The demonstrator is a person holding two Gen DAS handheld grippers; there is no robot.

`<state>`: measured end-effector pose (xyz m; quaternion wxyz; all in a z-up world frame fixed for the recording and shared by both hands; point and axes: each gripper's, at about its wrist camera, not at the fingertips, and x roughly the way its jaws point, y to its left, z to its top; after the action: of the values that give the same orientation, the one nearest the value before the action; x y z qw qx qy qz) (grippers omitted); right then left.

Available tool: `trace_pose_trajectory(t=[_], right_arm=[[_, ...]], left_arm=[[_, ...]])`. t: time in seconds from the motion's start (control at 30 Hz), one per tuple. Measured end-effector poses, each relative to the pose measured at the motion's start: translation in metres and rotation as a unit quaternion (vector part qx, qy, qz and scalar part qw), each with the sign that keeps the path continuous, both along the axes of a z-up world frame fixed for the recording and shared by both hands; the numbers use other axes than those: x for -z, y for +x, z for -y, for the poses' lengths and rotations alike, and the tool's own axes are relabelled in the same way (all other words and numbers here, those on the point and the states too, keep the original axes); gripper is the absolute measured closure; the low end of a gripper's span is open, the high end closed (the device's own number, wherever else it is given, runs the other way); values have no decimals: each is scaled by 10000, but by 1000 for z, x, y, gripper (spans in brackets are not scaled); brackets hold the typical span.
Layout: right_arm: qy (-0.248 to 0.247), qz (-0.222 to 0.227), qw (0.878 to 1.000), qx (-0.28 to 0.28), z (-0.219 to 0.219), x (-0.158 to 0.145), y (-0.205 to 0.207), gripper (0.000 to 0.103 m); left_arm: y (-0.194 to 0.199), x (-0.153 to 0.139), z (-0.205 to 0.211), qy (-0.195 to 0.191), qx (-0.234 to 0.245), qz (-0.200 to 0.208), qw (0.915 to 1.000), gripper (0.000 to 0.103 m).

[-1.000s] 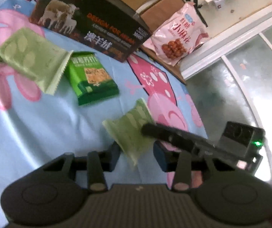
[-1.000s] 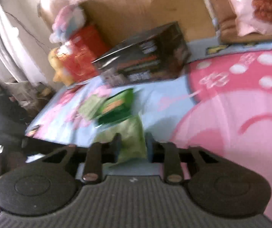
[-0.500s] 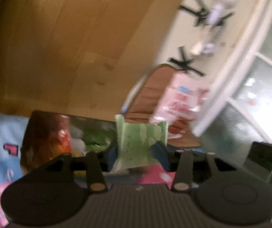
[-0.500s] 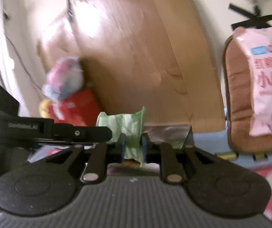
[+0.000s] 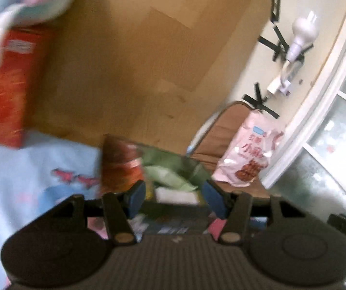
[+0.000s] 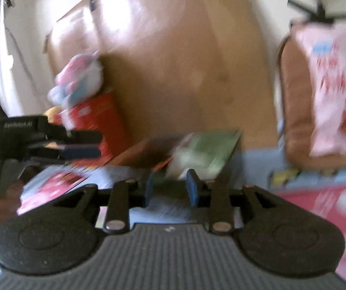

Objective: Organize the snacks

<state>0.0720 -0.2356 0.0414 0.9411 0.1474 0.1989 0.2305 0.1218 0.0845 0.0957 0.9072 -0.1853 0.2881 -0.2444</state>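
My left gripper (image 5: 174, 199) is open and empty, just before the open dark box (image 5: 122, 166). Light green snack packets (image 5: 170, 177) lie inside that box, beyond the fingertips. My right gripper (image 6: 171, 188) is open and empty too. A light green packet (image 6: 204, 154) lies in the box (image 6: 139, 153) just ahead of its fingertips; the view is blurred. The left gripper also shows in the right wrist view (image 6: 81, 143) at the left, open.
A pink snack bag (image 5: 250, 154) leans on a brown cushion (image 5: 223, 130) at the right. A red box (image 5: 1, 89) with a plush toy (image 5: 25, 4) on top stands at the left. A wooden headboard (image 5: 136, 60) rises behind the blue-and-pink sheet (image 5: 27, 178).
Both grippers lifted green packets from the sheet toward the box and have opened; the packets now lie in the box.
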Motion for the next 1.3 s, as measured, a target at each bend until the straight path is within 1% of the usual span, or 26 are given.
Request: trace_pose_trajectory(t=[0.07,0.13,0.2,0.27,0.3,0.37,0.4,0.47,0.53,0.57,0.6,0.63,0.67,0.73,0.83,0.97,1.07,1.13,1.2,1.3], right_arm=[[149,-320,9984,-440,-13,9,-9,69],[231,-563,9945,-857,-30,15,-16,69],[307,-787,9881,-1281,-50,16,-23,69],[209,-897,9835,-1556,-70,16,-26,69],[27,-948,9833,-1554,-77,15,-28,69],[-378,-1077,9846,-1324,-89,19,-21,69],[-401,-1191,9843,-1236,-91,20,-16,69],[-209,-1440,9828,-1139,-90,25,-3,69],[-95,-1589,9811,-1099,-87,30,3,71],[10,-1620,9806,-1108,-87,32,6,71],[55,-1617,9809,-1080,-87,32,9,72],[38,-1599,9817,-1038,-89,31,11,73],[31,-1585,9820,-1026,-91,32,7,74],[1,-1560,9825,-1015,-95,31,6,77],[15,-1493,9827,-1096,-92,30,-5,81],[-8,-1293,9845,-1181,-98,25,-13,82],[-4,-1053,9878,-1146,-100,15,-14,82],[50,-851,9904,-1085,-97,5,-13,82],[46,-625,9931,-988,-93,-7,-9,82],[-2,-284,9968,-754,-84,-27,8,82]], left_arm=[[-13,10,-19,192,-232,-108,9995,49],[-19,24,-34,388,-464,-350,9976,48],[-20,39,-46,304,-618,-676,9953,48],[-21,52,-55,97,-633,-822,9946,48],[-22,55,-54,54,-632,-854,9943,48],[-21,60,-49,1,-533,-882,9947,48],[-20,63,-46,-20,-461,-890,9950,48],[-21,71,-39,-27,-342,-929,9951,48],[-23,80,-32,-38,-274,-1034,9943,48],[-25,84,-30,-66,-257,-1100,9936,52],[-27,90,-29,-90,-255,-1154,9929,52],[-32,92,-28,-96,-291,-1079,9937,57],[-35,94,-28,-83,-289,-1074,9938,67],[-40,94,-30,-105,-321,-1132,9930,71],[-50,91,-36,-155,-386,-1195,9920,72],[-61,83,-40,-193,-437,-1117,9926,72],[-61,67,-40,-186,-451,-932,9944,72],[-56,52,-38,-201,-432,-768,9959,72],[-43,36,-34,-206,-377,-639,9970,72],[-13,11,-22,-86,-272,-342,9990,72]])
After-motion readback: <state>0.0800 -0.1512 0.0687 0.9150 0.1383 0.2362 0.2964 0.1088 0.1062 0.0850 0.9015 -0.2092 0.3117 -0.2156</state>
